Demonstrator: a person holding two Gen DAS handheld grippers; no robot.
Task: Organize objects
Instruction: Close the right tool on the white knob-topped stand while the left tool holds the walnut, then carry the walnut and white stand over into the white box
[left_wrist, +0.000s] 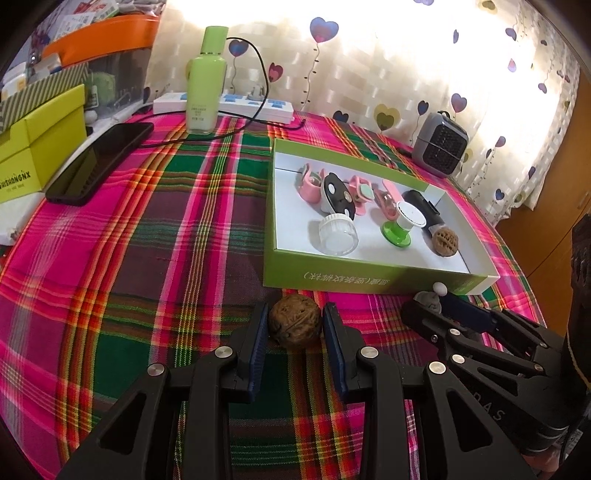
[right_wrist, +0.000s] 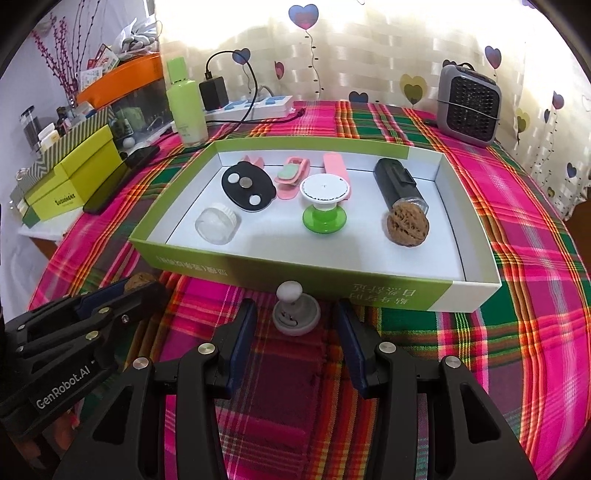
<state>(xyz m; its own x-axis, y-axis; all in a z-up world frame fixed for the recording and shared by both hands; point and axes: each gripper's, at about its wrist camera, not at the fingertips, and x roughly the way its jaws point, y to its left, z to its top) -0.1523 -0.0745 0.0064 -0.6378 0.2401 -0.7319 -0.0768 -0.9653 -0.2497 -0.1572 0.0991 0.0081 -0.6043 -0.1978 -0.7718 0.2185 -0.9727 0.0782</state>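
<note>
A green-sided box (left_wrist: 354, 275) (right_wrist: 258, 271) lies on the plaid cloth, holding a walnut (left_wrist: 445, 240) (right_wrist: 407, 225), a clear jar (left_wrist: 338, 236) (right_wrist: 217, 225), a green-based stand (left_wrist: 400, 227) (right_wrist: 323, 214), a black disc, pink clips and a black cylinder. My left gripper (left_wrist: 295, 317) (right_wrist: 142, 286) sits on the cloth with its jaws around a second walnut (left_wrist: 294, 325), pads close to it or just touching. My right gripper (right_wrist: 295, 317) (left_wrist: 430, 299) is open on either side of a small grey knob with a white ball top (right_wrist: 295, 314), just in front of the box.
A green bottle (left_wrist: 205, 81), a white power strip (left_wrist: 236, 105) with a cable, a black phone (left_wrist: 99, 162), yellow-green boxes (left_wrist: 40, 144) and an orange bin stand at the back left. A small grey heater (left_wrist: 439, 147) (right_wrist: 469, 105) stands at the back right by the curtain.
</note>
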